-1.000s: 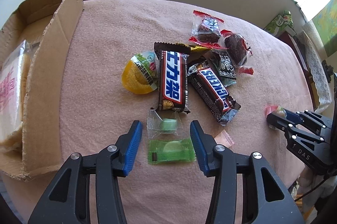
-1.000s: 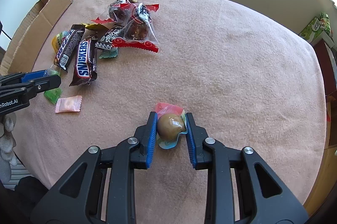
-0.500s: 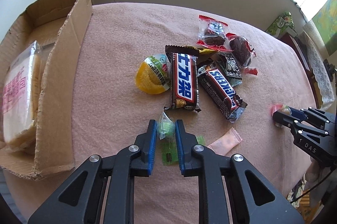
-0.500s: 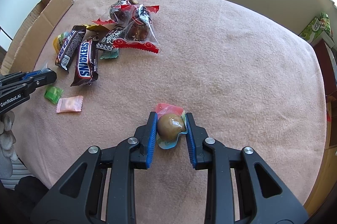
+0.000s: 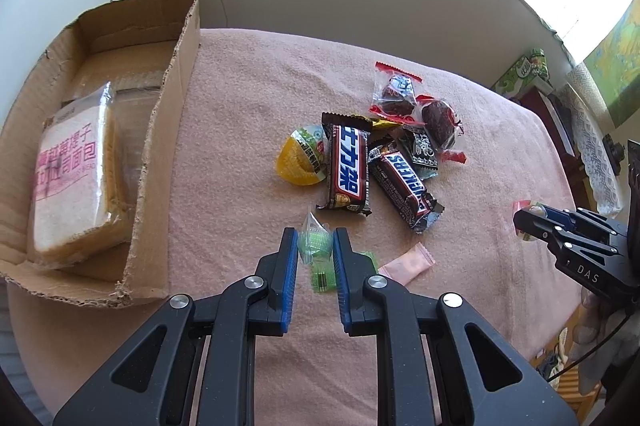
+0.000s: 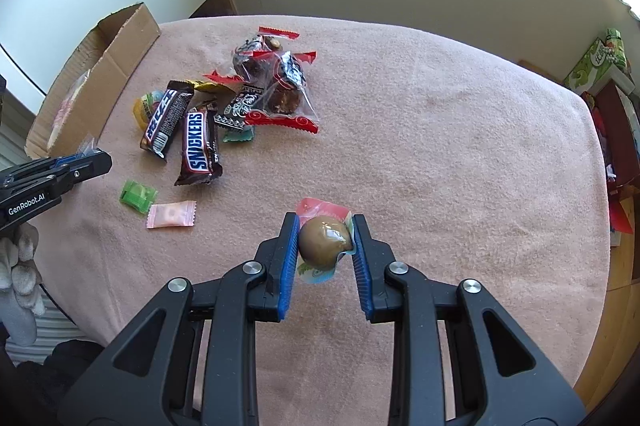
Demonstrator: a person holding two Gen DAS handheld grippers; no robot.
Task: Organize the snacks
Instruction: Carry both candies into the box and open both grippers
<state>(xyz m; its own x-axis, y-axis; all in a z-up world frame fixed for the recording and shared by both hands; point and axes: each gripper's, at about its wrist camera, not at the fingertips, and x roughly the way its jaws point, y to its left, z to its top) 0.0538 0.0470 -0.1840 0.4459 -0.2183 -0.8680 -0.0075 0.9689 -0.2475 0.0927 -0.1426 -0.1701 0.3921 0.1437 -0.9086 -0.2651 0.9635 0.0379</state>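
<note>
My left gripper [image 5: 315,240] is shut on a small clear-wrapped green candy [image 5: 314,241], lifted just above the pink cloth. A flat green candy [image 5: 325,276] lies under it, with a pink candy [image 5: 407,263] to its right. My right gripper [image 6: 325,235] is shut on a brown jelly cup [image 6: 322,241] with a red and blue lid, held above the cloth. A pile of snacks sits further out: two Snickers bars [image 5: 347,166], [image 5: 404,185], a yellow jelly cup [image 5: 299,156] and red-edged clear packs [image 5: 394,94]. The left gripper [image 6: 94,159] shows at the left edge of the right wrist view.
An open cardboard box [image 5: 168,98] stands at the table's left edge and holds a bag of sliced bread [image 5: 72,178]. The round table under the pink cloth [image 6: 440,146] drops off near me. Green boxes and shelves [image 6: 600,62] stand at the far right.
My left gripper closed on the clear-wrapped green candy and lifted it off the cloth, drifting toward the box. My right gripper rose slightly, still holding the brown jelly cup.
</note>
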